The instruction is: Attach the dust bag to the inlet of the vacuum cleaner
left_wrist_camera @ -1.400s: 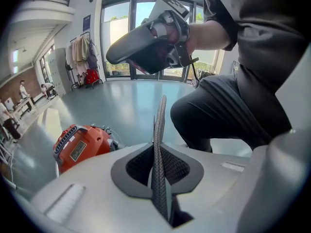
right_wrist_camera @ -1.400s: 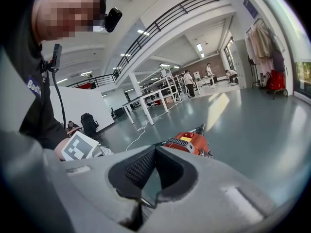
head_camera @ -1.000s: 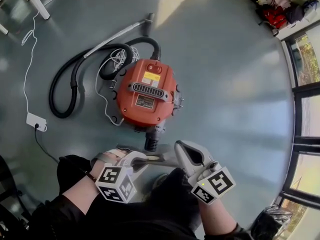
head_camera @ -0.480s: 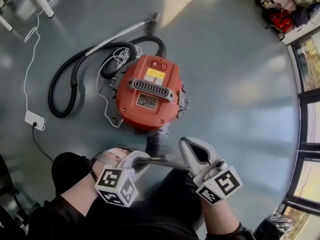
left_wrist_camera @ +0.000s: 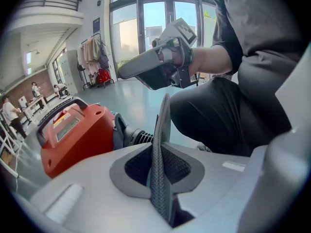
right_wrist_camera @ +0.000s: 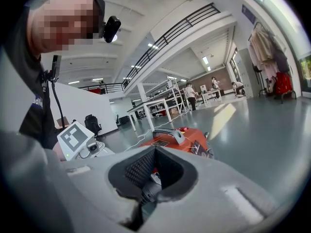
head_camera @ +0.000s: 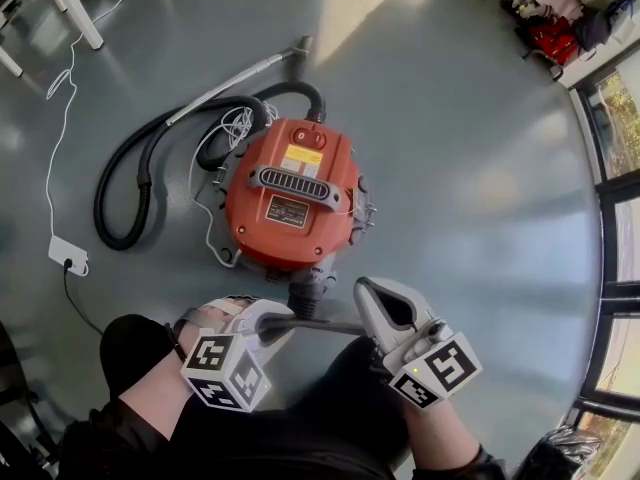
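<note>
Hose (head_camera: 101, 203) left of the vacuum cleaner (head_camera: 290, 208), dust bag (head_camera: 315, 326) just before its inlet (head_camera: 305, 296)

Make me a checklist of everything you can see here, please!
Surface: shiny grey floor.
Job's things: orange vacuum; its inlet faces the person; bag edge stretched in front of it, not yet on.
Clutter: nothing seen.
Grippers: left gripper, fingers opening, bag edge between them; right gripper shut at the bag's other end.
Cables: black hose, wand, white cord to a plug box.
Surroundings: table legs, clothes, windows.
</note>
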Demonstrator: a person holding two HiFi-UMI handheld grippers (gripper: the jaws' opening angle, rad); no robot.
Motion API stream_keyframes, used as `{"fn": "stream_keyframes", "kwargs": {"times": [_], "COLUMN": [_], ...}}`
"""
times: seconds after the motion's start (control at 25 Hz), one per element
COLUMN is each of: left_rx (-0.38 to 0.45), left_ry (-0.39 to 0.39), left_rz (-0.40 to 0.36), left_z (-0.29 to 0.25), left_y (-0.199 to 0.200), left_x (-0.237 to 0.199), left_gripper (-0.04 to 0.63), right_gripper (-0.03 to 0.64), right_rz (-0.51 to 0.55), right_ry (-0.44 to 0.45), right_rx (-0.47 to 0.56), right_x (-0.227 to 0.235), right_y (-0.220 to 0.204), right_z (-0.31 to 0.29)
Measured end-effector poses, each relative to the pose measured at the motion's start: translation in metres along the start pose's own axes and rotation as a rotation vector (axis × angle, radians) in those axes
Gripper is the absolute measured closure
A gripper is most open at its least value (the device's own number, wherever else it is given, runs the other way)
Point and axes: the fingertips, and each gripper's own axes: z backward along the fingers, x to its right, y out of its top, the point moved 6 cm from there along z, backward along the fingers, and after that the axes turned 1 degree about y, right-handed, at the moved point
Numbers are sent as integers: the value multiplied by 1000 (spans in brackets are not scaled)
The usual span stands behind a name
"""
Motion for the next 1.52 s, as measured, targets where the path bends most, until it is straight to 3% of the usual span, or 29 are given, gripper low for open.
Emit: {"fn": "stream_keyframes", "kwargs": {"times": [0.24,0.52,0.64,0.8,1.08,1.52], "left_rx": [-18,-10,-7,0,33,12], "left_ry": [-21,-83,-102,-123,-99,-80], "left_rz": [-19,32,29,32,67,61], "left_z": [-5,-3,-3,-3,1,2], "left_y": [3,2,2,2,-1,-5], "left_x": [-1,-6,-7,-9,-12,-21], "left_gripper": [534,537,538,538,534,518], "right_gripper": [623,623,516,495,472,476], "right_rz": [72,327,379,463,522,552], "right_ry": [8,69,111,142,262,267], "right_rx": [-8,-59,-97,-136,-218,-255], "right_x": [5,33,46,58,60,56], "right_y": [-3,19,23,27,29,30], "right_z": [-12,-60,-84,-109,-133,-136]}}
